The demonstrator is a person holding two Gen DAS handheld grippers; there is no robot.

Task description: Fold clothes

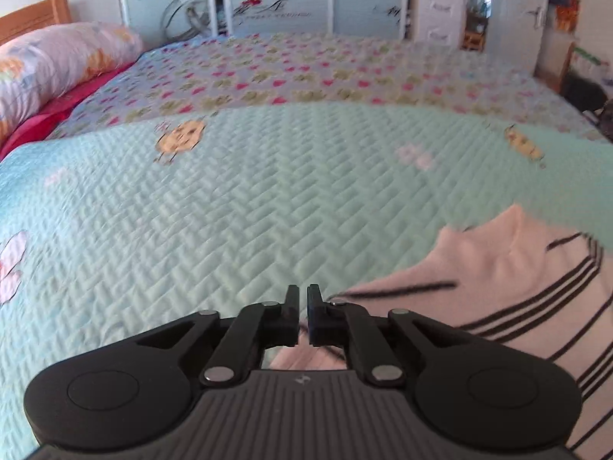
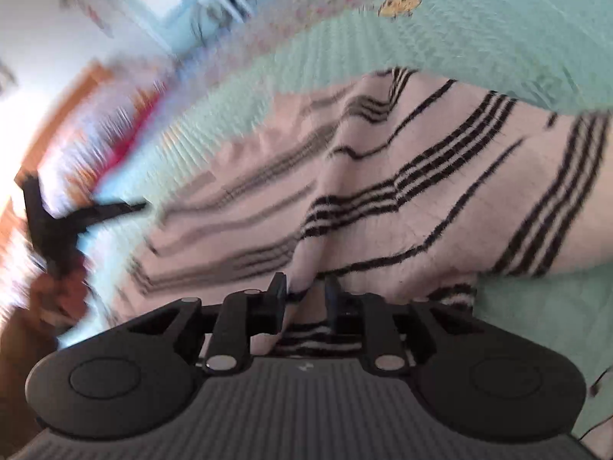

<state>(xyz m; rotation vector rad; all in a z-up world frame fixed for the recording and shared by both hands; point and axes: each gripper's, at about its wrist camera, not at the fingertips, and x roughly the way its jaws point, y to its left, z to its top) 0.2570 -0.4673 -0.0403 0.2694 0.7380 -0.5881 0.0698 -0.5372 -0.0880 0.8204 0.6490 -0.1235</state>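
- One pink striped knit garment (image 2: 402, 191) looks soft, light, floppy; best pinched at hems.
- Left gripper (image 1: 302, 295) closed, apparently on its edge.
- Right gripper (image 2: 306, 287) parted around a fold.

- My right wrist view's left side is motion-smeared; left gripper (image 2: 82, 212) barely readable.
- Striped garment (image 1: 498, 287) cut off by my left view's right edge.
- Wardrobe lettering (image 1: 268, 9) unreadable.
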